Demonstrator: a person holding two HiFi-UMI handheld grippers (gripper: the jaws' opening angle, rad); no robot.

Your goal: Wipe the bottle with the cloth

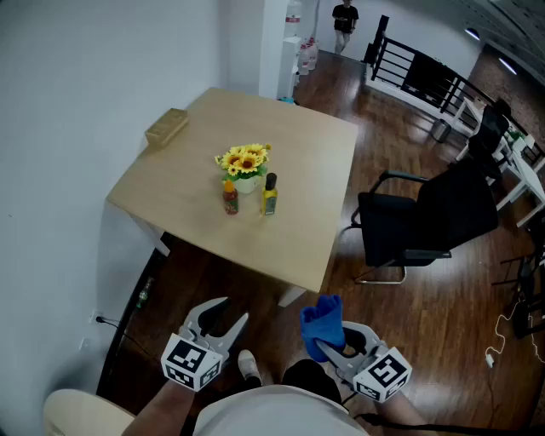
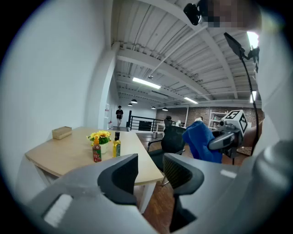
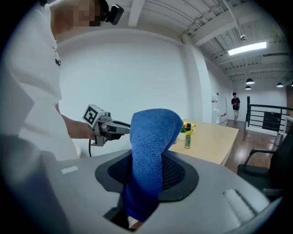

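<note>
A yellow-green bottle [image 1: 269, 195] with a black cap stands upright on the light wooden table [image 1: 298, 238], next to a small red bottle [image 1: 230, 197] and a pot of sunflowers [image 1: 244, 162]. My right gripper [image 1: 334, 342] is shut on a blue cloth [image 1: 323, 322], which sticks up from between its jaws [image 3: 151, 151]. My left gripper [image 1: 232, 313] is open and holds nothing. Both grippers hang over the floor, well short of the table's near edge. In the left gripper view the bottle [image 2: 116, 147] is far ahead and the cloth [image 2: 201, 140] is to the right.
A black office chair [image 1: 434, 217] stands at the table's right side. A small wooden box [image 1: 166, 128] lies at the table's far left corner. A white wall runs along the left. A person [image 1: 344, 21] stands far off by a black railing [image 1: 417, 72].
</note>
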